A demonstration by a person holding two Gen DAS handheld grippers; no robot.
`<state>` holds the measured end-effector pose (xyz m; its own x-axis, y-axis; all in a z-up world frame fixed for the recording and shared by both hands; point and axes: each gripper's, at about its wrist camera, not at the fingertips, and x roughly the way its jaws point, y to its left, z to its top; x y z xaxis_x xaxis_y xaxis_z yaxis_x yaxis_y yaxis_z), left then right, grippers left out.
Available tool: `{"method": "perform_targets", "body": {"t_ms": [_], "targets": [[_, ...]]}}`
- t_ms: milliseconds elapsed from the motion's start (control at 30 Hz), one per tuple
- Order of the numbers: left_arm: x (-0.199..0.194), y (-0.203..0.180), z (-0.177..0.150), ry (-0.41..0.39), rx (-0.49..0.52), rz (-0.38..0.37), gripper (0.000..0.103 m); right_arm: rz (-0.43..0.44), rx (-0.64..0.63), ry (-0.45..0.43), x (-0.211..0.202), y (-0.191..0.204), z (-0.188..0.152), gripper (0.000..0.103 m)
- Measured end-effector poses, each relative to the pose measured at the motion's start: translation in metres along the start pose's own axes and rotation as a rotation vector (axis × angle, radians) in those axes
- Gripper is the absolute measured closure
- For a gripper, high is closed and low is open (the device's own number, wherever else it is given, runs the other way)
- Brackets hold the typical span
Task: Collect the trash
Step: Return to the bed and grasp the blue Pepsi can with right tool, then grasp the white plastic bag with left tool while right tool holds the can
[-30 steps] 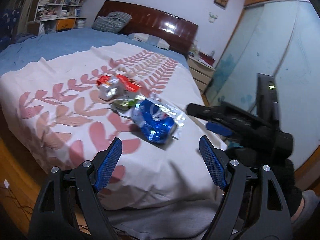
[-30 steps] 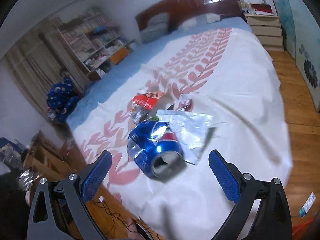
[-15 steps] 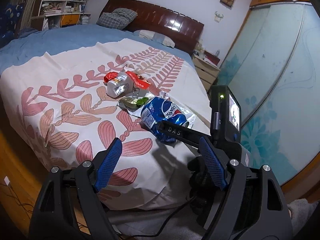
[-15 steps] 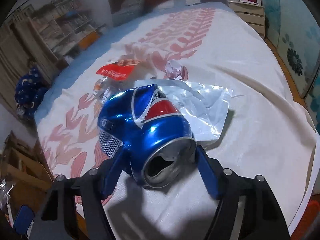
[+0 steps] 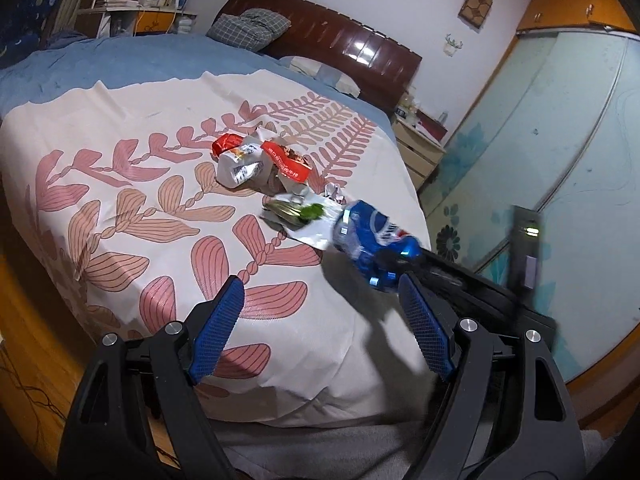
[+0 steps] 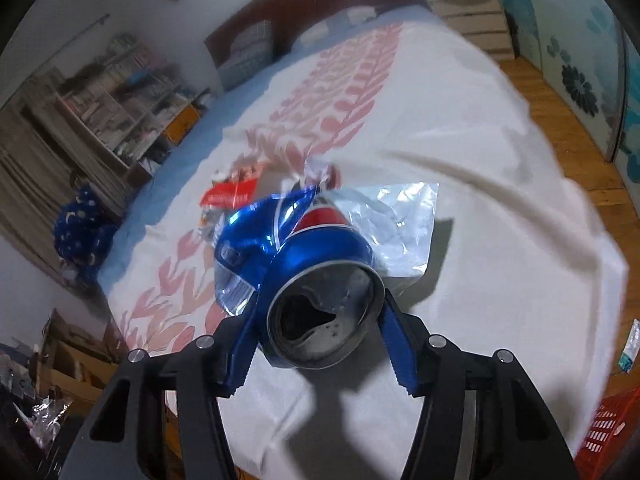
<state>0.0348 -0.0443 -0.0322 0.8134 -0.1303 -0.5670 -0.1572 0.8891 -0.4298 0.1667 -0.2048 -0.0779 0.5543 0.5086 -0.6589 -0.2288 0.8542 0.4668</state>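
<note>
can [image 6: 304, 256] now lifted | right tool [image 6: 320, 344] clamped | dented, blue

The room around me is dim and evenly lit, with a bluish cast. A lamp glares off the glossy headboard [image 5: 348, 40] in white patches. My right-side view is smeared with blur across the bedspread [image 6: 460, 128] and bookshelf [image 6: 116, 108], while the can [image 6: 316, 280] between my fingers is sharper and throws a soft dark shadow below. Both fisheye views bend straight lines and darken to black at the corners.
</note>
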Motion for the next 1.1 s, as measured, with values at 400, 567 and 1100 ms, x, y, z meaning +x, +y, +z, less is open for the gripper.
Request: {"method": "perform_targets", "body": {"t_ms": [400,567,1100], "targets": [[0.047,-0.007,0.006,0.068,-0.046,-0.023,0.024,0.098,0.021,-0.020,-0.029,-0.023,-0.002,0.046],[0.047,0.008,0.021,0.048,-0.049,0.015,0.023,0.126,0.012,-0.082,-0.034,-0.020,0.001,0.046],[0.083,0.060,0.075,0.021,-0.075,0.076,0.020,0.125,-0.099,0.091,0.022,0.007,0.010,0.040]]}}
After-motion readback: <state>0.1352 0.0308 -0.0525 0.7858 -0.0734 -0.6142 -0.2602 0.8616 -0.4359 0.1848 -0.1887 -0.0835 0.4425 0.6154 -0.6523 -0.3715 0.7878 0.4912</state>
